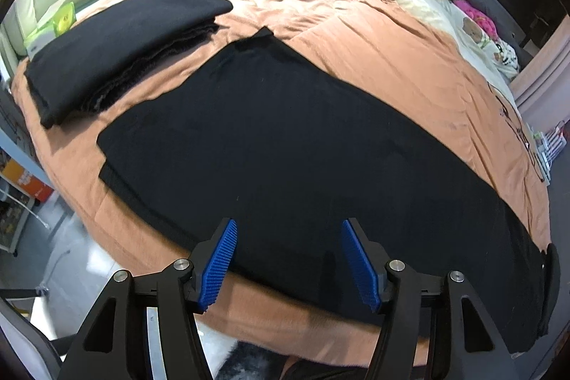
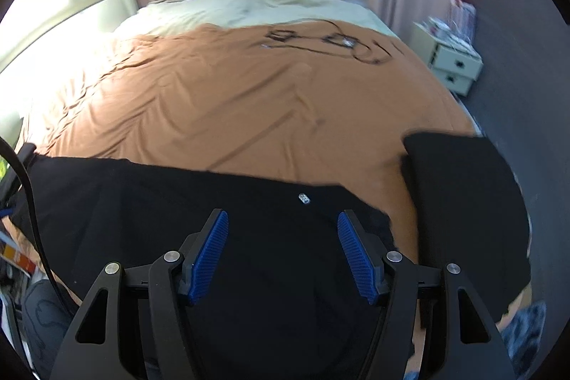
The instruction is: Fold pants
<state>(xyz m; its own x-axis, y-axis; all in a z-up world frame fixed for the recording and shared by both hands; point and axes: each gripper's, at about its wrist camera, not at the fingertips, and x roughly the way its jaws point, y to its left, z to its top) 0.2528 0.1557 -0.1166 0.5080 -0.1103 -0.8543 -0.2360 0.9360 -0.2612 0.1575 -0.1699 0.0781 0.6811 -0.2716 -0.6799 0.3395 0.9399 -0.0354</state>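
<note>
Lying flat across orange bedspread [image 1: 374, 34]: black pants [image 1: 278, 145]. Hovering over them, gaping wide and gripping nothing: left gripper [image 1: 288, 259], right gripper [image 2: 283, 255]. Sitting alongside: folded black stack [image 1: 117, 48].

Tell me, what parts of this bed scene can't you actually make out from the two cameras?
- Black pants: near edge hidden behind the left gripper, left wrist view.
- Small tag on the pants: too small to read, right wrist view.
- Folded black stack: blurred, cut off low right.
</note>
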